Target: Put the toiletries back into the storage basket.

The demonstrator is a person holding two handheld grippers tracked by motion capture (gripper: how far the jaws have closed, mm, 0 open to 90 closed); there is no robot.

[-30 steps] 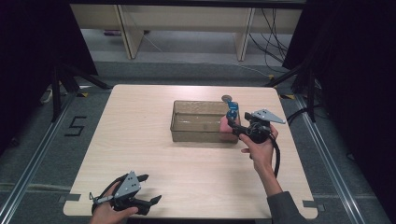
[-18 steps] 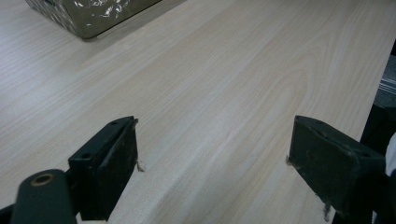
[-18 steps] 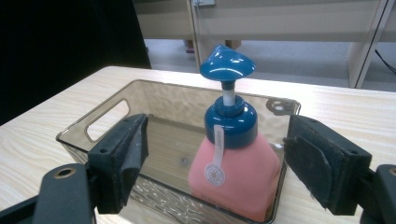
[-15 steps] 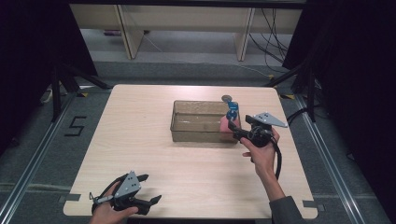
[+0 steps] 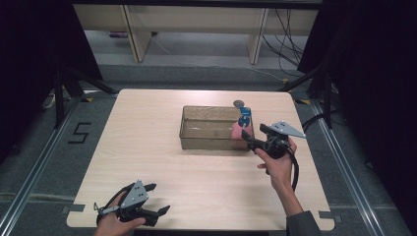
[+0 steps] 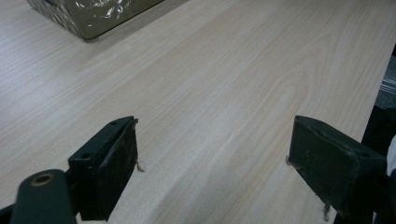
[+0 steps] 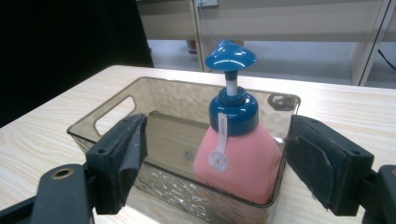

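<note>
At the near left corner of the wooden table [image 5: 147, 142], the left gripper [image 5: 158, 200] rests low over the tabletop in the person's left hand [image 5: 114, 224]. Its jaws stand wide apart with nothing but bare wood between them, as the left gripper view shows; a corner of the clear brown bin [image 6: 93, 16] sits far off at the upper left of that view, well apart from the jaws.

Toward the middle of the table, slightly right and far, sits the bin [image 5: 206, 129], a shallow see-through tub with cut-out handles in its end walls. Inside its right end stands the pink pump bottle [image 5: 241, 131], upright, with a blue collar and blue pump head [image 5: 244, 114]. A small round dark object [image 5: 239, 103] lies on the table just beyond the bin's far right corner.

Right of the bin, the right gripper [image 5: 247, 139] is held by the person's right hand [image 5: 278, 164], pointing left at the bin's right end. In the right gripper view its jaws are spread wide, one on each side of the bottle [image 7: 236, 161] as seen from behind; the bottle stands beyond the jaw tips, inside the bin wall [image 7: 154, 184], touching neither pad. The white tag [image 7: 218, 151] hangs down the bottle's front.
</note>
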